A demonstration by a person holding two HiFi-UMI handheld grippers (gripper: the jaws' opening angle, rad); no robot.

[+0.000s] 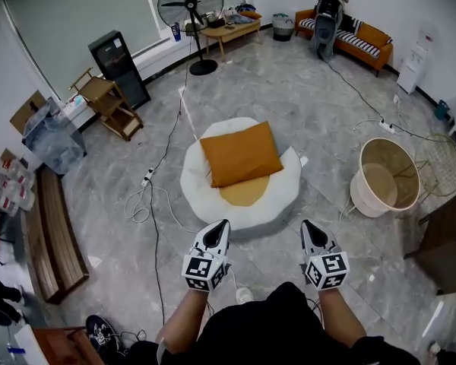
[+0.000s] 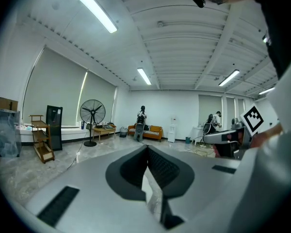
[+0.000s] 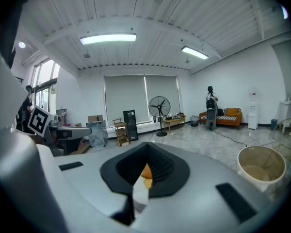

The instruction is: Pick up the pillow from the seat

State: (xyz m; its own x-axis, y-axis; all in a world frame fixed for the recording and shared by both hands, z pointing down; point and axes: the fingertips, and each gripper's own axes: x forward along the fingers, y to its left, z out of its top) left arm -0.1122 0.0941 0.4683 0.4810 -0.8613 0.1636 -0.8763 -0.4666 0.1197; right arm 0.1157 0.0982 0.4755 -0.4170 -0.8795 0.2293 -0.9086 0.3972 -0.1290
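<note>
An orange square fabric pillow (image 1: 240,153) lies flat on a round white floor cushion seat (image 1: 194,191), well apart from both grippers. The left gripper (image 1: 216,236) and right gripper (image 1: 312,236) hover with jaws together, empty. The pillow looks soft and light; pinching opposite edges seems best.

Bright ceiling strip-lights (image 3: 108,38), fisheye-warped edges

pillow (image 1: 240,154) | orange, square | flat, skewed | on white round seat (image 1: 205,196)
</note>
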